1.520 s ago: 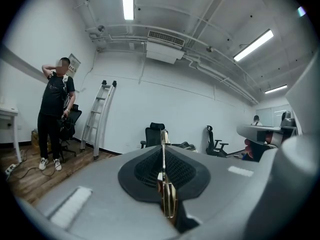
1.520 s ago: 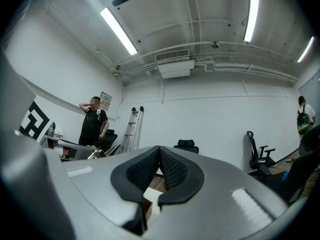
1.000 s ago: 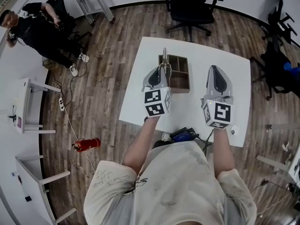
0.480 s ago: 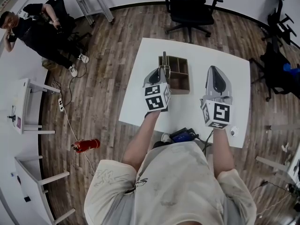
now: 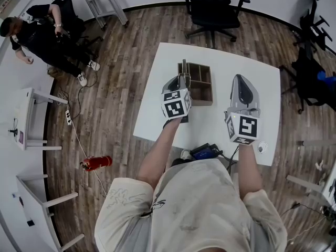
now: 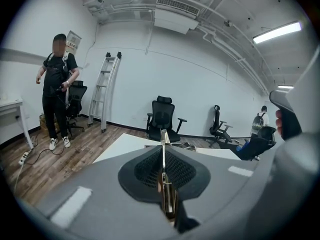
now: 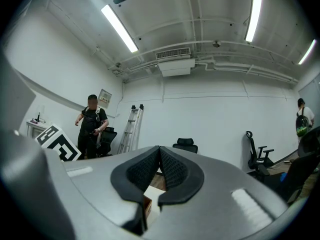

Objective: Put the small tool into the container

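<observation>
One tool (image 5: 184, 65) in left gripper (image 5: 182, 77); one container (image 5: 210, 84); right gripper (image 5: 239, 78) closed.

Left gripper (image 5: 181, 79) clamped on small tool (image 5: 184, 66); right gripper (image 5: 240, 79) closed, empty; forearms extended.

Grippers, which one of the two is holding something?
The left gripper: its jaws pinch the thin metal tool by the wooden container. The right gripper is shut on nothing.
</observation>
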Demonstrator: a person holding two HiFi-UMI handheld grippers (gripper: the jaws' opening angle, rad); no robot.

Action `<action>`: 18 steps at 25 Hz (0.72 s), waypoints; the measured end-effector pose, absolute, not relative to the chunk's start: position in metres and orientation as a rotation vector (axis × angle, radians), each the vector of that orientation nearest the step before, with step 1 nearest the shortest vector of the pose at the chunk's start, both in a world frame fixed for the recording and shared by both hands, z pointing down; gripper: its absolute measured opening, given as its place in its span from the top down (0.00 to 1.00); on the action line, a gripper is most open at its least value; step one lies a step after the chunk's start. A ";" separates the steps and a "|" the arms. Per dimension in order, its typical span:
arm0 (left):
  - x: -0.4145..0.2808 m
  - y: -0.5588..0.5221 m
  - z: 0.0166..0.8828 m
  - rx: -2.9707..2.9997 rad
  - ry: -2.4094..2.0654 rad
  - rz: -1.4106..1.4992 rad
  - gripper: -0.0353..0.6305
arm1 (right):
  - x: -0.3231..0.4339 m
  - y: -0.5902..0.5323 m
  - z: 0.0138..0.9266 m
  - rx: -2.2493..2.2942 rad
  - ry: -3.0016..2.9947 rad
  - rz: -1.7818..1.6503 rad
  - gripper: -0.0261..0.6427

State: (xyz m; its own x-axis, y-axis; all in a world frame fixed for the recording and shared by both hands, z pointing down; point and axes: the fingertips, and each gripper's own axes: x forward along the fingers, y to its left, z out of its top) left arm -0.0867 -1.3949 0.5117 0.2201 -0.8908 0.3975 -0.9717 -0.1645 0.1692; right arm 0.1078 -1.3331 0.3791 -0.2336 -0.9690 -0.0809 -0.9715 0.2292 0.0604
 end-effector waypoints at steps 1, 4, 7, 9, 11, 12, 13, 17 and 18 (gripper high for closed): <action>-0.087 -1.395 0.514 2.110 -1.722 0.293 0.91 | 0.108 -1.333 0.380 -1.930 2.441 0.152 0.95; -0.074 -1.390 0.522 2.091 -1.712 0.296 0.91 | 0.127 -1.325 0.384 -1.932 2.440 0.154 0.95; -0.074 -1.389 0.527 2.077 -1.711 0.304 0.91 | 0.127 -1.324 0.385 -1.931 2.444 0.157 0.95; -0.089 -1.393 0.530 2.068 -1.708 0.315 0.91 | 0.113 -1.327 0.384 -1.934 2.445 0.155 0.95; -0.099 -1.396 0.531 2.062 -1.706 0.332 0.91 | 0.103 -1.329 0.382 -1.936 2.447 0.155 0.95; -0.097 -1.397 0.531 2.059 -1.705 0.339 0.91 | 0.104 -1.328 0.381 -1.936 2.449 0.155 0.95; -0.093 -1.397 0.532 2.056 -1.703 0.346 0.91 | 0.108 -1.328 0.380 -1.934 2.450 0.155 0.95; -0.092 -1.402 0.540 2.029 -1.692 0.367 0.91 | 0.110 -1.329 0.382 -1.935 2.453 0.158 0.95; -0.089 -1.402 0.541 2.019 -1.689 0.365 0.91 | 0.115 -1.329 0.381 -1.935 2.453 0.158 0.95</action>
